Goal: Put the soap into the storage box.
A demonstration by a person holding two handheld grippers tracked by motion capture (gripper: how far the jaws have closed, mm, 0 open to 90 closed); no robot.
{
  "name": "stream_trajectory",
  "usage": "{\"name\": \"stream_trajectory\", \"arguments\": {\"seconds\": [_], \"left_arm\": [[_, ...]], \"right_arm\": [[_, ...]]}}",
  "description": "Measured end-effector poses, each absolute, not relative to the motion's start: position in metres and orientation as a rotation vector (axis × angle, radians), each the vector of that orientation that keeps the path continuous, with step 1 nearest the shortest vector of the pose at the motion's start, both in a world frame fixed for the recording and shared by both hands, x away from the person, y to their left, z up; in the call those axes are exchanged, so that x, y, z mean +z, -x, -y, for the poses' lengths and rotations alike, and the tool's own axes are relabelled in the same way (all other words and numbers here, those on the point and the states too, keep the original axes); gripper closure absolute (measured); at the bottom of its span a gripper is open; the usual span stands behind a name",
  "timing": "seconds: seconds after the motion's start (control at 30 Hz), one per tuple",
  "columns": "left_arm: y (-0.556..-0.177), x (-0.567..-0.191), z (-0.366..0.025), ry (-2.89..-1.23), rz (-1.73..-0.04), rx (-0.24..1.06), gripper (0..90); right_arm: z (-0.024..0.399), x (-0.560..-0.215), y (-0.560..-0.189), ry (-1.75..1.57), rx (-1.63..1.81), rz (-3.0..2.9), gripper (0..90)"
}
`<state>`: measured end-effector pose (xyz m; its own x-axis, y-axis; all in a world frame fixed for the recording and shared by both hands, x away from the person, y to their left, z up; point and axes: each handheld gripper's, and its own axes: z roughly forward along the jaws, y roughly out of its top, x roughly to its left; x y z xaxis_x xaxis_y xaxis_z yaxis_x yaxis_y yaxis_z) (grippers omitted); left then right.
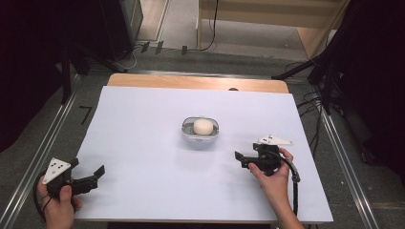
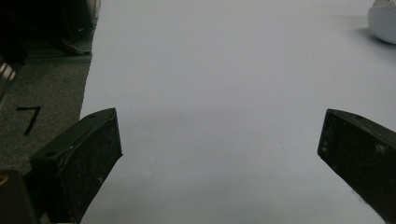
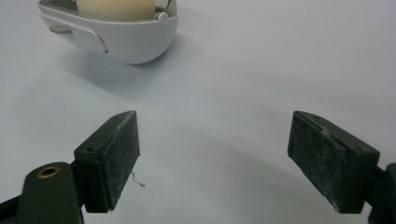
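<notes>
High view puts a small white bowl point(image 1: 200, 134) near the middle of the pale sheet point(image 1: 143, 143) that covers the wooden table point(image 1: 191, 82), with a round cream ball point(image 1: 202, 126) sitting inside it. The right gripper point(image 1: 241, 157) is the nearer of the two, low over the sheet to the bowl's right and toward the person, its jaws pointing left and spread wide with nothing between them; the right hand point(image 1: 274, 179) grips it from behind, and the cable point(image 1: 295, 183) loops down beside the wrist. Seen from the right gripper view, the bowl point(image 3: 121, 35) stands ahead and to the left of the parted jaws, apart from them, with the cream ball point(image 3: 116, 8) rising above its rim. The left gripper point(image 1: 95, 174) sits well apart from the bowl, at the sheet's near left corner, held by the left hand point(image 1: 57, 207), jaws likewise released and holding nothing. Its own view looks along bare sheet point(image 2: 210, 93), the bowl point(image 2: 384, 21) just showing at the far right edge, and grey floor point(image 2: 46, 93) lies at left.
</notes>
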<state>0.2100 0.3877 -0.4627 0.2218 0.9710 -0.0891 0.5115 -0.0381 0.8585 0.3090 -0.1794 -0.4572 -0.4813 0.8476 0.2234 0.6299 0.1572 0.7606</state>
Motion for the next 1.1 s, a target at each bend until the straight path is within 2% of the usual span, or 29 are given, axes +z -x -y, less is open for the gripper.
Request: {"name": "stream_trajectory", "arguments": {"seconds": [1.1], "left_arm": [[-0.210,-0.463,-0.388,-1.668,-1.403,0.704,0.3]], "right_arm": [[0.239,-0.480,-0.267,-1.469,1.231,-2.135,14.3]]}}
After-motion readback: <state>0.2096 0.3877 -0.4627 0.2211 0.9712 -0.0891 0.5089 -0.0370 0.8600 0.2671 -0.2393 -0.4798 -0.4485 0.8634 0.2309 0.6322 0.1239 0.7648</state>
